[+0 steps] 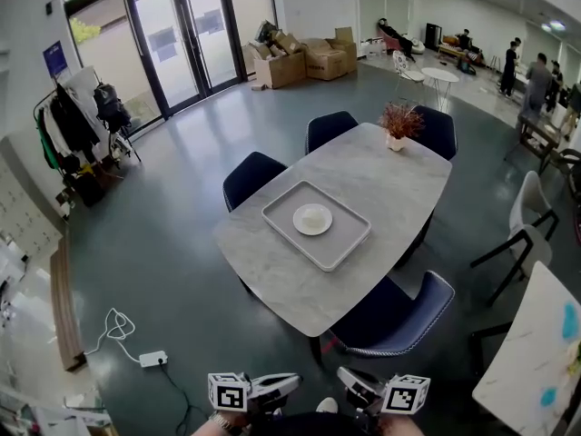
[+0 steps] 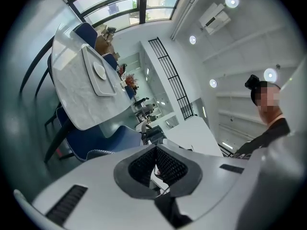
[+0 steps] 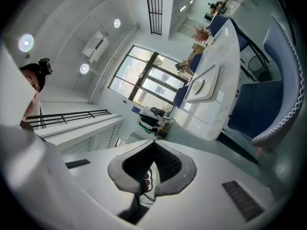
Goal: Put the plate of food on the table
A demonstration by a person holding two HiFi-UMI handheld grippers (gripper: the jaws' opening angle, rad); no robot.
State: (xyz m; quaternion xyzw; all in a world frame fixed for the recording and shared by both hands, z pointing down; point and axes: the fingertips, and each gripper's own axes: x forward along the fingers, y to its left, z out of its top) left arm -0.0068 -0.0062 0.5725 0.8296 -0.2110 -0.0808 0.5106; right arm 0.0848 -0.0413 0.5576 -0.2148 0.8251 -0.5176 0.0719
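A small white plate (image 1: 312, 219) with pale food rests in the middle of a grey rectangular tray (image 1: 338, 260) on the grey marble table (image 1: 381, 180). Both grippers are low at the bottom edge of the head view, close to my body and far from the table. My left gripper (image 1: 292, 382) is shut with nothing between its pads, and so is my right gripper (image 1: 345, 375). The left gripper view shows the shut jaws (image 2: 156, 147) with the tray (image 2: 108, 91) and plate (image 2: 100, 71) far off. In the right gripper view the gripper (image 3: 154, 143) points toward the tray (image 3: 211, 80).
Several dark blue chairs ring the table; the nearest (image 1: 395, 316) stands between me and it. A potted plant (image 1: 399, 121) sits at the table's far end. A power strip with cable (image 1: 152, 360) lies on the floor at left. Another pale table (image 1: 536, 352) is at right.
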